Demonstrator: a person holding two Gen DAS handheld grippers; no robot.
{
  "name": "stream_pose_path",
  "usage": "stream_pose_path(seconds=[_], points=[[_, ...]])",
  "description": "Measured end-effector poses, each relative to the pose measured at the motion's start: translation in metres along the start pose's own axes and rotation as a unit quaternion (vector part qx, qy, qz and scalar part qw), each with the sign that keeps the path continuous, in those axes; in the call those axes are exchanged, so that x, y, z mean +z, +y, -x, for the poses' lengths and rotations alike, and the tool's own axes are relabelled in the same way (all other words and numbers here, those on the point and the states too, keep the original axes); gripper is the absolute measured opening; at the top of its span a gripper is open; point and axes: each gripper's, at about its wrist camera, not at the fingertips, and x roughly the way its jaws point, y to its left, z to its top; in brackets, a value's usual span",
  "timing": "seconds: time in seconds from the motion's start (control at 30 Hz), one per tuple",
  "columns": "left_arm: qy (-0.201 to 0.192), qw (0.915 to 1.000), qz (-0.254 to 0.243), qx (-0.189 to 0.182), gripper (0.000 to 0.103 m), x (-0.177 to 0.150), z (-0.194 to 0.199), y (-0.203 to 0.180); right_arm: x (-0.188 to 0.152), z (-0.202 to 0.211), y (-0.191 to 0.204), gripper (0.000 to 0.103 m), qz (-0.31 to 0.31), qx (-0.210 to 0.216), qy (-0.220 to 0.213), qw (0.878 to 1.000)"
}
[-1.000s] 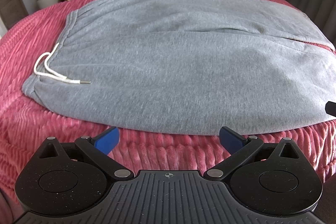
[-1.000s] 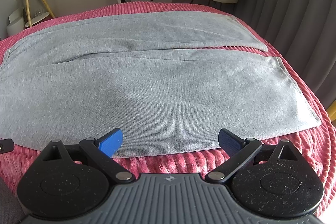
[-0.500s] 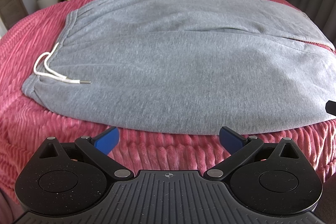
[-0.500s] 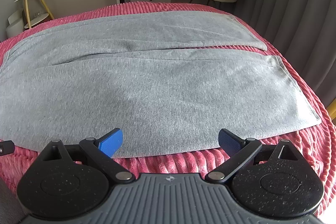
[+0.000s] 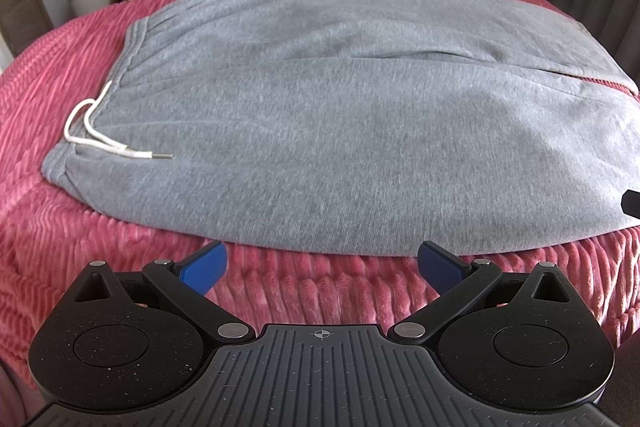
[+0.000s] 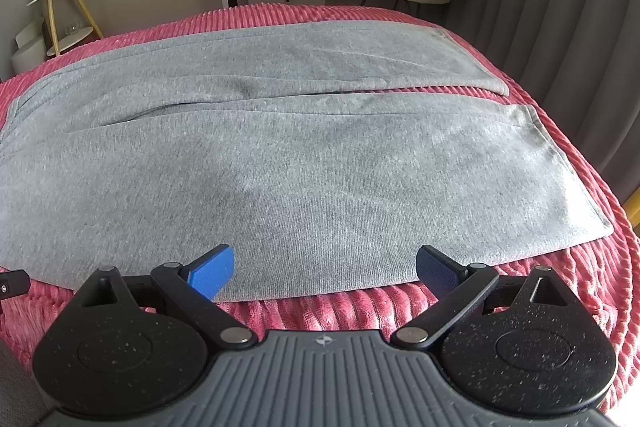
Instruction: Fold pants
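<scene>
The grey knit sweatpants (image 5: 340, 115) lie flat on the ribbed pink plush bedspread (image 5: 304, 283), just ahead of the left gripper (image 5: 320, 261) and right gripper (image 6: 324, 267), both spread wide and empty. Pinching bedspread pile along with the hem would likely drag both; the white drawstring (image 5: 104, 143) may snag.

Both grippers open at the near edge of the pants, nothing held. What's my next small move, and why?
Probably ease both grippers forward and down onto the near edge of the pants. The left gripper and right gripper both hover open, holding nothing, and the pants lie flat and unfolded on the blanket, so gripping that edge likely starts the lengthwise fold.
</scene>
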Motion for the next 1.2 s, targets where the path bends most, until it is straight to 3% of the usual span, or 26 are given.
stream_pose_path(seconds=[1.2], points=[[0.008, 1.0, 0.0, 0.0, 0.103, 0.0003, -0.0026, 0.0004, -0.0002, -0.0011, -0.0003, 0.098, -0.002, -0.001, 0.005, 1.0]])
